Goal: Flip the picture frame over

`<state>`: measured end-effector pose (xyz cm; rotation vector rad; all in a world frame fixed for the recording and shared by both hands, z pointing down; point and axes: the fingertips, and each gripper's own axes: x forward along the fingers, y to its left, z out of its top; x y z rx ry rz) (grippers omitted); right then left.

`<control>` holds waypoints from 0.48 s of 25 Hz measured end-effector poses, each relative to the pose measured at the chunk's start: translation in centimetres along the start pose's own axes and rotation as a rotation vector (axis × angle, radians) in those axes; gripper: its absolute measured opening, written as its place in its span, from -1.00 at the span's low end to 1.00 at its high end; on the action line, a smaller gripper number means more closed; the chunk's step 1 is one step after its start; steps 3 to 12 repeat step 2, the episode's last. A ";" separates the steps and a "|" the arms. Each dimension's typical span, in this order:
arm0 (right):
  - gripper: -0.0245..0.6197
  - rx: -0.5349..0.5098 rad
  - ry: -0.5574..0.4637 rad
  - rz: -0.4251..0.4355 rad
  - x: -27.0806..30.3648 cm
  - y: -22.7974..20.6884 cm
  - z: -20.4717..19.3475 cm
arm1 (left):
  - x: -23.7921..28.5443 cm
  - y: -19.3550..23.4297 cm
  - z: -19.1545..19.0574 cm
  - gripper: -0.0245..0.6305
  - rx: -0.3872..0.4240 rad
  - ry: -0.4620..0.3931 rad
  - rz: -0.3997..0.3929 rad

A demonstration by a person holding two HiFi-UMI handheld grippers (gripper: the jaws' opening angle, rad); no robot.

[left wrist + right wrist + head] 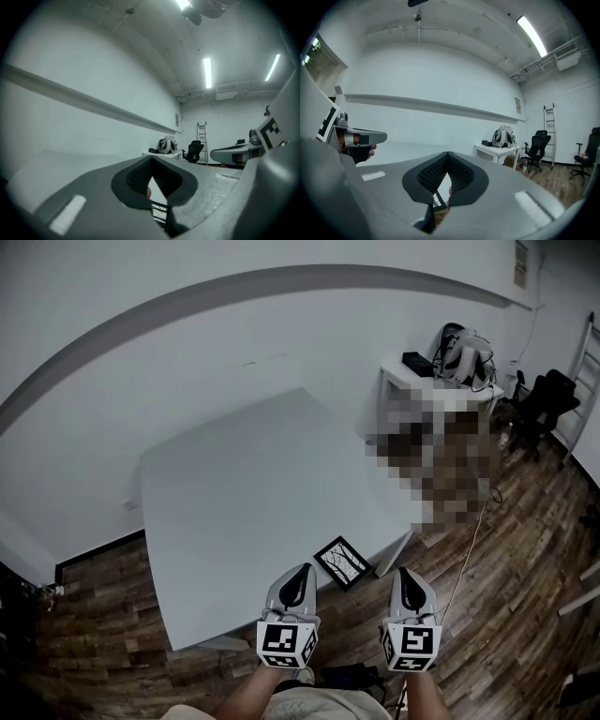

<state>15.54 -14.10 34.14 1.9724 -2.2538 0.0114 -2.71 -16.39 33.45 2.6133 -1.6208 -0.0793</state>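
Note:
The picture frame (340, 562) is small and black, with a black-and-white tree print facing up. It lies flat at the near edge of the grey table (253, 493), close to the front right corner. My left gripper (304, 570) hovers just left of the frame, its jaws together and empty. My right gripper (403, 574) is held just right of it, past the table edge over the floor, also shut and empty. Part of the frame (159, 211) shows under the left gripper (151, 159), and a corner of the frame (437, 200) under the right gripper (447, 154).
A small white desk (427, 381) with a backpack (464, 352) stands at the back right. Beyond it are a black office chair (544, 399) and a ladder (586, 357). A thin cable (473, 540) runs across the wooden floor (506, 596).

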 end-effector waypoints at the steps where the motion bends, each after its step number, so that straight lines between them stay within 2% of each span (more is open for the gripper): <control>1: -0.85 0.000 -0.002 0.000 -0.1 -0.1 0.1 | 0.0 -0.1 0.1 -0.93 0.000 -0.001 0.000; 12: -0.85 0.001 -0.003 0.001 -0.1 -0.1 0.2 | 0.0 -0.2 0.1 -0.93 0.000 -0.001 -0.001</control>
